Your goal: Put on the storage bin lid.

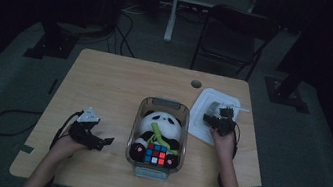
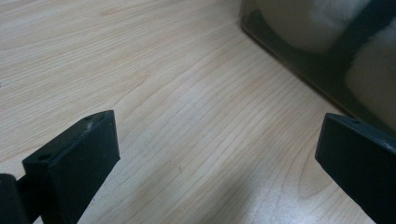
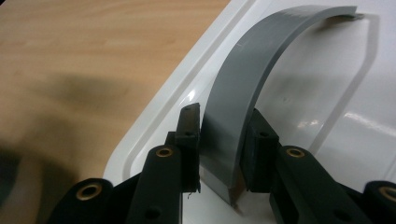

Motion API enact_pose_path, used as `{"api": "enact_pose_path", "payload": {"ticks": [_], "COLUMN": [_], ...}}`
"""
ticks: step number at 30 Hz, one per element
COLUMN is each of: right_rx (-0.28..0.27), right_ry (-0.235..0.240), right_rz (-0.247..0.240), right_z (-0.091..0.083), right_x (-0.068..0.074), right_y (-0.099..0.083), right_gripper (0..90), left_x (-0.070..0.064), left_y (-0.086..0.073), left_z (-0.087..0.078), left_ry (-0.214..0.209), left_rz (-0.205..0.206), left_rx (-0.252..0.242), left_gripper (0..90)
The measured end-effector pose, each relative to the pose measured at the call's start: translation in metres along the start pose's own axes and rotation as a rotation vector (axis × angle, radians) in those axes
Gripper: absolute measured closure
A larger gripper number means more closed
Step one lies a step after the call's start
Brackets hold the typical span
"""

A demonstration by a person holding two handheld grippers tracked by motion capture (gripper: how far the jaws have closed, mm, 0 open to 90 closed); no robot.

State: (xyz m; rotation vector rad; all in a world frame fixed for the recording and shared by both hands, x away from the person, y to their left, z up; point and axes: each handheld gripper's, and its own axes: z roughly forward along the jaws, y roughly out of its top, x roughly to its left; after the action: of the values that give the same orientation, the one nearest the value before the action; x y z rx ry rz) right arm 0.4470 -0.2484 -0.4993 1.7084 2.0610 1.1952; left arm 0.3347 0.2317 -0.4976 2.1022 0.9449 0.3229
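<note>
Right tool [image 3: 219, 154] grips grey handle [image 3: 243, 93] of white lid [image 3: 327, 135]; left tool [image 2: 215, 154] rests wide open on counter [image 2: 163, 70].
Lid looks light, stiff and smooth; the arched handle bends, so grip near its base.

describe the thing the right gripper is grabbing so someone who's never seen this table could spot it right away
On the wooden table, look right of the clear box holding the plush panda, where a white lid lies flat. The right gripper is shut on its grey handle, a curved band arching up off the lid. It is the sole grey arched strip; everything around it is flat white plastic.
</note>
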Motion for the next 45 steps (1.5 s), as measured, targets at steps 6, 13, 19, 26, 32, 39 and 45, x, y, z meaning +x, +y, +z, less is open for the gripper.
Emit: {"api": "enact_pose_path", "payload": {"ticks": [6,13,19,26,32,39,45], "right_rx": [0.02,0.042,0.009,-0.028,-0.051,-0.056,-0.043], "right_ry": [0.016,0.017,-0.095,-0.247,-0.334,-0.265,-0.125], "right_rz": [-0.008,0.013,0.015,0.019,-0.024,-0.061,-0.071], "right_z": [-0.011,-0.009,-0.017,-0.009,0.004,-0.004,-0.03], "right_x": [-0.012,-0.022,-0.016,-0.002,0.01,0.011,0.006], "right_y": [-0.008,-0.011,-0.009,-0.007,-0.011,-0.012,-0.017], "right_gripper": [70.9,68.1,40.1,16.4,55.9,68.5,68.9], "left_x": [-0.002,-0.003,-0.003,-0.005,-0.006,-0.005,-0.009], "left_y": [0.002,0.002,0.002,0.002,0.002,0.003,0.007], "left_z": [0.002,0.003,0.003,0.005,0.006,0.005,0.007], "left_ry": [-0.003,-0.002,0.007,0.007,0.005,0.005,0.006], "left_rz": [-0.001,0.001,-0.002,0.002,0.0,-0.004,0.012], "left_rx": [-0.001,-0.008,-0.009,-0.004,-0.003,-0.011,-0.016], "left_gripper": [0.5,0.5,0.5,0.5,0.5,0.5,0.4]}}
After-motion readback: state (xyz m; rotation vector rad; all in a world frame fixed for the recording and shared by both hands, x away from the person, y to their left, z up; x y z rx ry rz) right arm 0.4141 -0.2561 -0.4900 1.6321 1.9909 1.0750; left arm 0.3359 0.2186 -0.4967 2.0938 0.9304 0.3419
